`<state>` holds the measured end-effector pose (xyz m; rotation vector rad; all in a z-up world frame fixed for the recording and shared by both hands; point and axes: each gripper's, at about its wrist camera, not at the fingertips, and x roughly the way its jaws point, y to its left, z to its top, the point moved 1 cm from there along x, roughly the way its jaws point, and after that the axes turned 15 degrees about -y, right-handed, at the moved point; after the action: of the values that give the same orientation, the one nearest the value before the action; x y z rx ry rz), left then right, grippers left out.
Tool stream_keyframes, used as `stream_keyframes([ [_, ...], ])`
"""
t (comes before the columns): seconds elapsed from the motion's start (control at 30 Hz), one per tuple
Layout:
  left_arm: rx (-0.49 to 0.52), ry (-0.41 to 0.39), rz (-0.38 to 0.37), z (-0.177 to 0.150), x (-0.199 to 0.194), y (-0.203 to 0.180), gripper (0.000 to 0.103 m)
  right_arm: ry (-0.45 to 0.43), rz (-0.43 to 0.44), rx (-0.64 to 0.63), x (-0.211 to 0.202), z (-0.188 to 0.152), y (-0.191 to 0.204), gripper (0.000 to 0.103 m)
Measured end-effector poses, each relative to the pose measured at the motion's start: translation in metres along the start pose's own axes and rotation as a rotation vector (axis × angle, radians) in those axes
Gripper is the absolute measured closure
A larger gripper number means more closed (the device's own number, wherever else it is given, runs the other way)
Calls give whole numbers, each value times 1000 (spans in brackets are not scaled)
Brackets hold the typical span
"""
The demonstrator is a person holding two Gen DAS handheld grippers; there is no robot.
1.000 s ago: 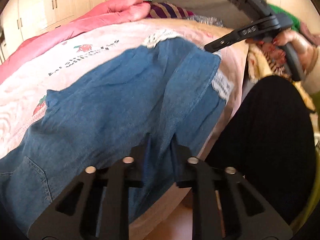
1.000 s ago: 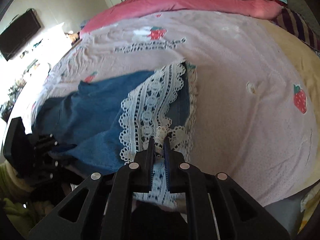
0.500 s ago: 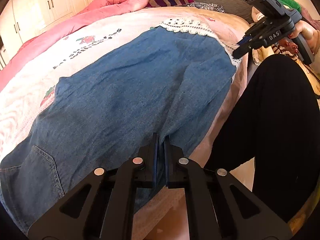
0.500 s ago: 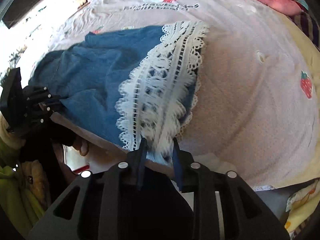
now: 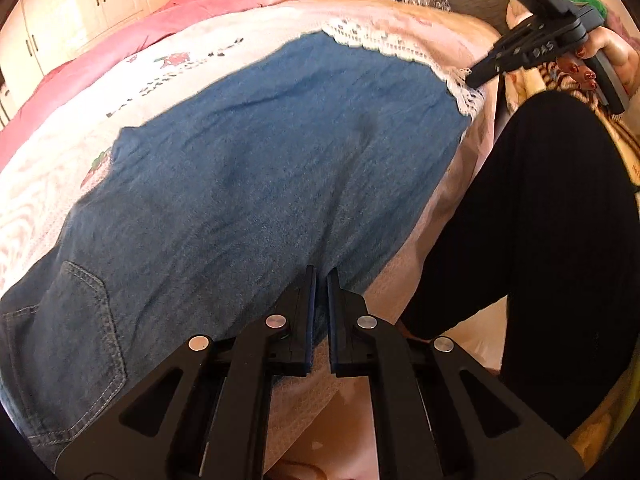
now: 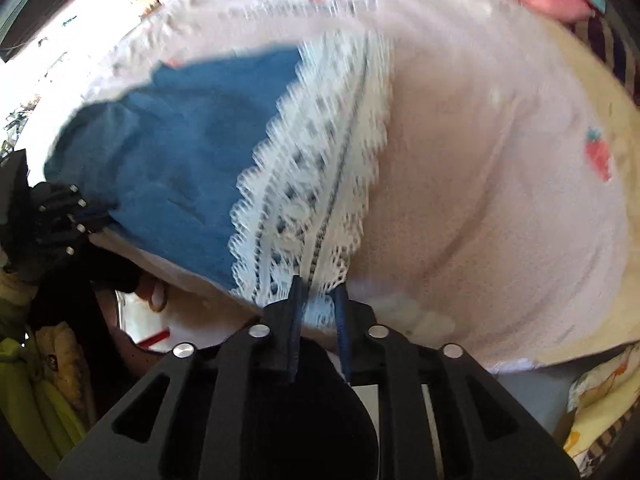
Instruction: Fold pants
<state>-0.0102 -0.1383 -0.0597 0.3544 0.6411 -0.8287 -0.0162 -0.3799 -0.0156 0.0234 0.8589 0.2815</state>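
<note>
Blue denim pants (image 6: 192, 148) lie spread on the pink strawberry-print bedspread (image 6: 480, 184). The right tongs (image 6: 320, 300) stand parted, the pants' white lace hem (image 6: 312, 184) between their tips. The left tongs (image 6: 94, 216) grip the pants' far left edge.

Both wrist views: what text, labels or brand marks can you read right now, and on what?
"DAS": white letters on the black body of the right gripper, seen in the left wrist view.
Dark lettering printed on the pink strawberry bedspread: too small and warped to read there; in the right wrist view it is blurred.
Nothing else readable: no label shows on the denim pants.
</note>
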Motion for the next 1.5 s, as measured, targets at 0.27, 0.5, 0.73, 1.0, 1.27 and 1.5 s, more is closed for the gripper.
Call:
stream_keyframes([
  [0.27,-124,-160,151,14,-78,43,52,-206,170,-118,25,100,88,42],
  [0.5,-319,-178,468,-10,-148,149,16,-93,258,-160,135,164,153,42],
  [0.73,-532,-62,438,-57,-134,216,14,55,241,-128,204,170,166,51],
  [1.0,-662,-49,349,-86,-111,227,69,-43,247,-51,197,168,163,99],
  [1.27,-659,-100,377,-85,-126,234,74,-53,167,-132,225,174,182,98],
  [1.5,-678,-116,401,-90,-127,241,52,-149,235,-12,189,170,147,71],
])
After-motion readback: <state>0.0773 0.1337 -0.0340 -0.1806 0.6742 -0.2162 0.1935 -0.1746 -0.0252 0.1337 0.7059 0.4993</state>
